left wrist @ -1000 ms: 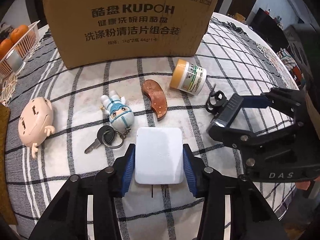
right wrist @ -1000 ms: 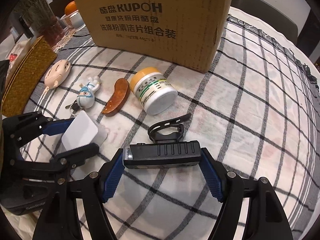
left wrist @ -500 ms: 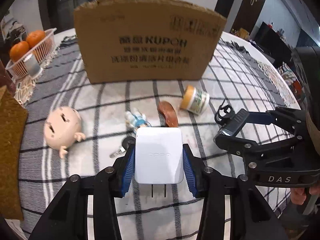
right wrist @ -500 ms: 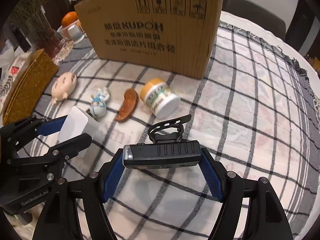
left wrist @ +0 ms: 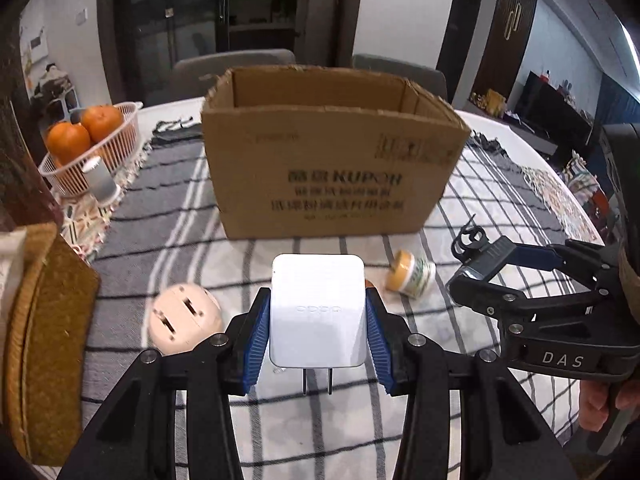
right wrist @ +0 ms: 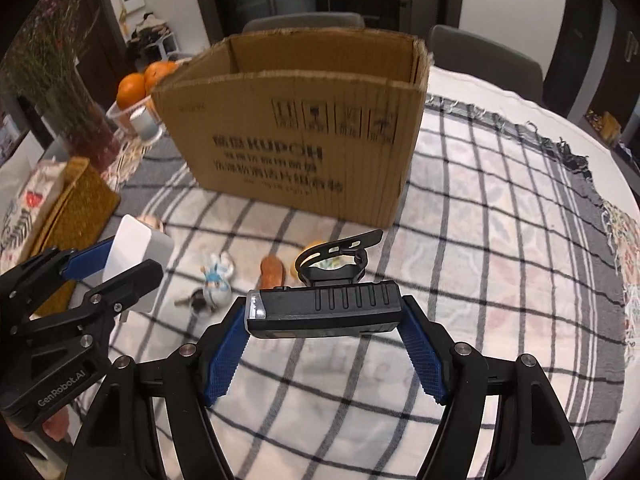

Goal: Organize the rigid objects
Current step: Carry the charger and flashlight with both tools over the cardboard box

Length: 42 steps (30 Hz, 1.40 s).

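My left gripper (left wrist: 318,344) is shut on a white charger (left wrist: 318,312), held above the checked cloth, prongs toward the camera. It also shows in the right wrist view (right wrist: 136,250). My right gripper (right wrist: 324,346) is shut on a black bike light (right wrist: 324,312) with a strap mount; it also shows in the left wrist view (left wrist: 486,258). An open cardboard box (left wrist: 332,168) stands ahead, its top in view. On the cloth lie a pink figure (left wrist: 184,318), a small jar (left wrist: 412,276), a doll keychain (right wrist: 216,276) and a brown piece (right wrist: 272,274).
A white basket of oranges (left wrist: 90,144) and a small grey cylinder (left wrist: 100,180) stand at the back left. A woven brown mat (left wrist: 44,340) lies at the left edge. Chairs (right wrist: 484,58) stand behind the table. A vase with flowers (right wrist: 80,120) is at the left.
Both grippers have risen with their objects, so the items on the cloth look smaller and the box's open top has come into view.
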Available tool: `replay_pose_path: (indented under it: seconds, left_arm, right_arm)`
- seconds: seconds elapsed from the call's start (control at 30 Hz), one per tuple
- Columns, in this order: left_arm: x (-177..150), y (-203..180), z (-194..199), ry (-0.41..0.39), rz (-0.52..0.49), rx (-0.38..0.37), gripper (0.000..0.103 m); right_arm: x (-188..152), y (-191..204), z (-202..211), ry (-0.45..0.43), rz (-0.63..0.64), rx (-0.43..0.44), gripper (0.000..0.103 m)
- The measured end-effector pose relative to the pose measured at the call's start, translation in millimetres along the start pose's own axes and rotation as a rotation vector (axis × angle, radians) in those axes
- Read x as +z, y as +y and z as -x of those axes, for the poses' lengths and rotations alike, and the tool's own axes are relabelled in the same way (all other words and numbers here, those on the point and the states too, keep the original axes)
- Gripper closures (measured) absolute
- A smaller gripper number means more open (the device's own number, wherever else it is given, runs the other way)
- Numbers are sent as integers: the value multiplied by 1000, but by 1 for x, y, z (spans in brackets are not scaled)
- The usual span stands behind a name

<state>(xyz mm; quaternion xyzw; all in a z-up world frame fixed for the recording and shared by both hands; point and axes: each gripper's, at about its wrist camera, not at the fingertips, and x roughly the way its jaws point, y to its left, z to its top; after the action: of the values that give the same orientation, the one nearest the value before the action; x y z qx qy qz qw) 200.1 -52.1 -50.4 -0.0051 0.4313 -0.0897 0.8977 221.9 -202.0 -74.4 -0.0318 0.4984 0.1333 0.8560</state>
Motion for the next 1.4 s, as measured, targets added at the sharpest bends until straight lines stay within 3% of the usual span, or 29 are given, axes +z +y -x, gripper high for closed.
replay_pose_path:
  seconds: [0.6, 1.03, 1.4]
  left_arm:
    - [40, 5, 29, -120, -46, -14, 59]
    - [76, 8, 55, -222, -94, -15, 59]
    - [110, 19, 54, -226, -79, -21, 58]
  right_arm:
    - [26, 6, 45, -175, -41, -56, 29]
    - [55, 11, 73, -279, -68, -28, 29]
    - [84, 18, 79, -339, -59, -26, 30]
